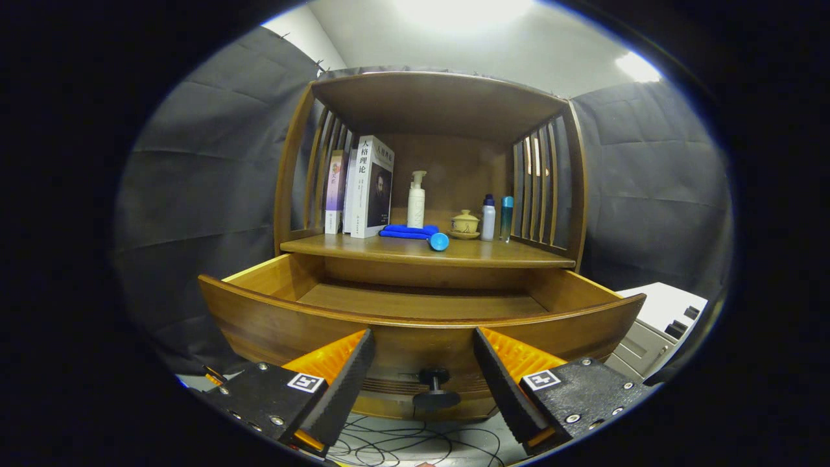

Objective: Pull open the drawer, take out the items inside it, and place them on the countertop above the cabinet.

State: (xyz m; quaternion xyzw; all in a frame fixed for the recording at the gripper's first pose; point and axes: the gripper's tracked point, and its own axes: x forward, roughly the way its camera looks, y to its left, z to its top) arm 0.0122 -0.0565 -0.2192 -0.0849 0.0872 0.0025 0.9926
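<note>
Drawer [421,324] is pulled out of the cabinet [434,104], its wooden floor showing bare from this angle. The gripper [423,363] hangs in front of it, fingers spread wide and grasping nothing, with the drawer's knob [436,388] sitting between them, untouched. Up on the countertop [389,250] lie a blue cloth [408,231] and a blue tube [439,242] just in front of it. Behind those stand books [366,188], a white spray bottle [416,200], a lidded cup [465,224] and two small bottles [497,218]. Cables [415,444] trail on the floor below.
</note>
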